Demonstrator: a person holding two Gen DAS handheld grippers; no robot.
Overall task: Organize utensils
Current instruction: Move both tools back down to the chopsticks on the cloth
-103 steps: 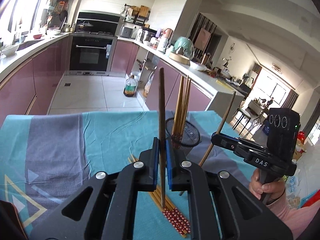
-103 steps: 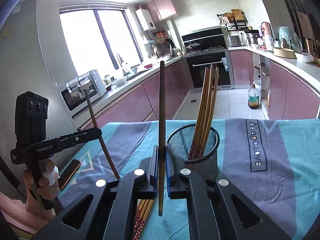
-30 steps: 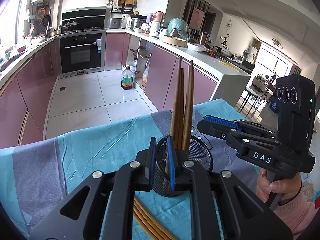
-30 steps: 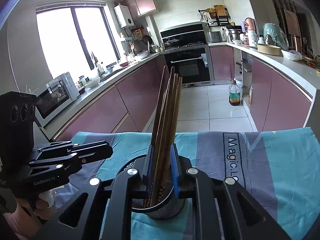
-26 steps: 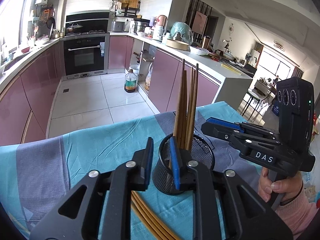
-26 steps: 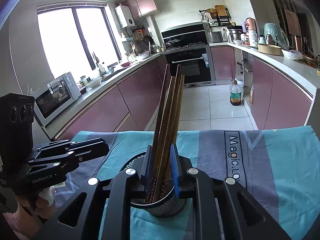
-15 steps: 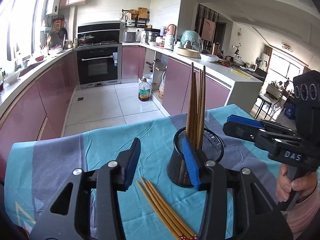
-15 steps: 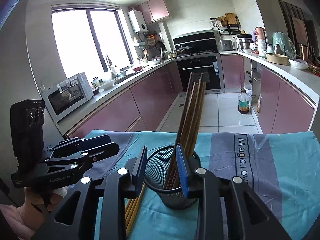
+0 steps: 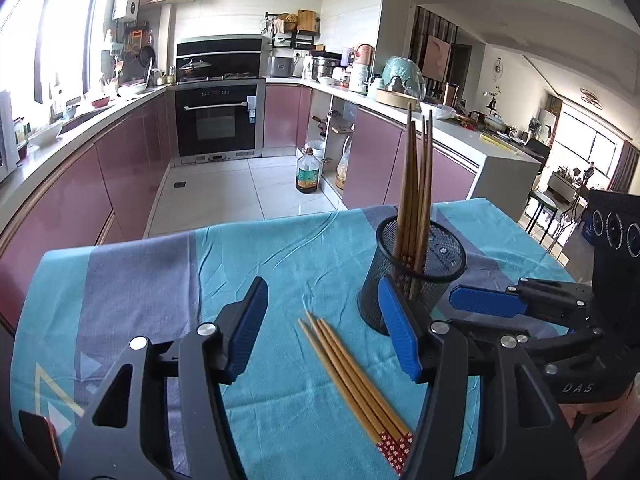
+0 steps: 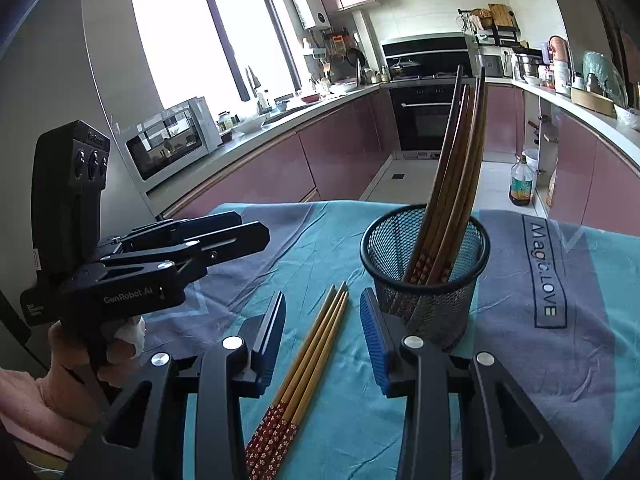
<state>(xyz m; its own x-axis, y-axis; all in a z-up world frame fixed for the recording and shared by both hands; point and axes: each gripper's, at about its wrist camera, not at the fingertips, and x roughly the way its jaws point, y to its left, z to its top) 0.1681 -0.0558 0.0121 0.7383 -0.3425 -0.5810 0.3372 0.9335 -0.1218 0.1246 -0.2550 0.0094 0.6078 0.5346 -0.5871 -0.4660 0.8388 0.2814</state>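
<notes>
Left wrist view: the left gripper (image 9: 320,320) and the right gripper (image 10: 322,336) have just been opening and hold nothing. Their two chopsticks now stand in the mesh cup (image 9: 412,276). Four more chopsticks (image 9: 352,376) lie on the cloth (image 9: 256,264) beside it, likely next.

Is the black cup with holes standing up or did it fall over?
Standing up. The mesh cup sits on its base on the tablecloth, its round rim facing up, with chopsticks leaning inside.

Chopsticks (image 9: 354,376) beside cup (image 9: 412,280) (more chopsticks inside)
</notes>
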